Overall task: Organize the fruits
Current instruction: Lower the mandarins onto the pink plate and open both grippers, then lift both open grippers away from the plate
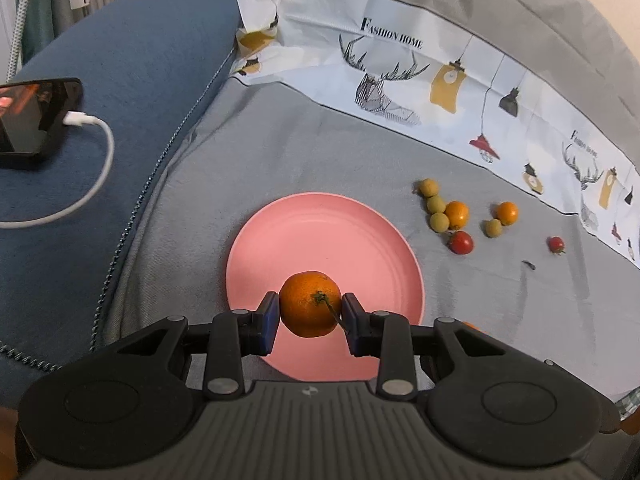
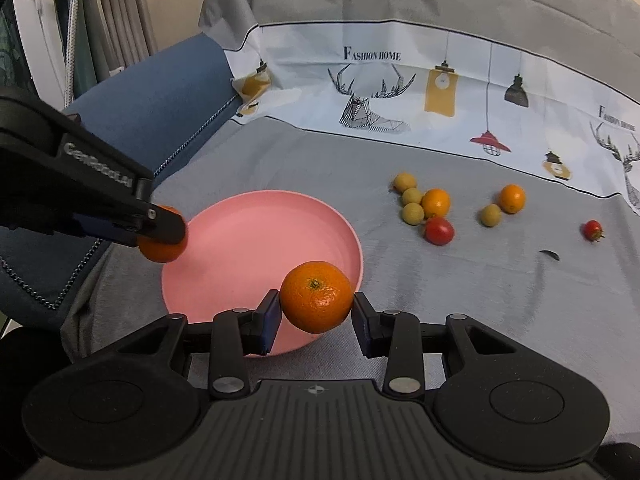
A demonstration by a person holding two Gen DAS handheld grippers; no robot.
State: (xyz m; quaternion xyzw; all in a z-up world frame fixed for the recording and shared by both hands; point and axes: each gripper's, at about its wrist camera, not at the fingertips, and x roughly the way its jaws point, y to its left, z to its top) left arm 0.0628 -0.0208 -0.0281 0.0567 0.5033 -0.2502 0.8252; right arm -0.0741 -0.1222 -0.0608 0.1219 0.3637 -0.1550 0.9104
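Grey cloth (image 1: pixel 320 152) with a printed border covers the surface; off to the left lies a blue cushion (image 1: pixel 120 80) with a phone (image 1: pixel 36 116) on a charging cable.

Left claw (image 1: pixel 310 308) is clamped on a stemmed mandarin (image 1: pixel 310 304), held above the near part of the pink plate (image 1: pixel 300 232). From the right wrist view, this claw (image 2: pixel 160 236) hangs over the plate's left rim (image 2: pixel 192 216).

Right claw (image 2: pixel 316 312) grips a second mandarin (image 2: pixel 316 298) over the plate's near right edge. Its right pad barely seems to touch the fruit, so the hold looks shallow.

Ahead and to the right of both claws, loose on the cloth, lie small green fruits (image 1: pixel 436 206), two small oranges (image 1: pixel 456 214), and two tomatoes (image 1: pixel 461 242).

Risks, as a judgement — round fruit released near the rim could roll off the shallow plate; the lightly held second mandarin might slip early; both claws converging on one plate could collide.
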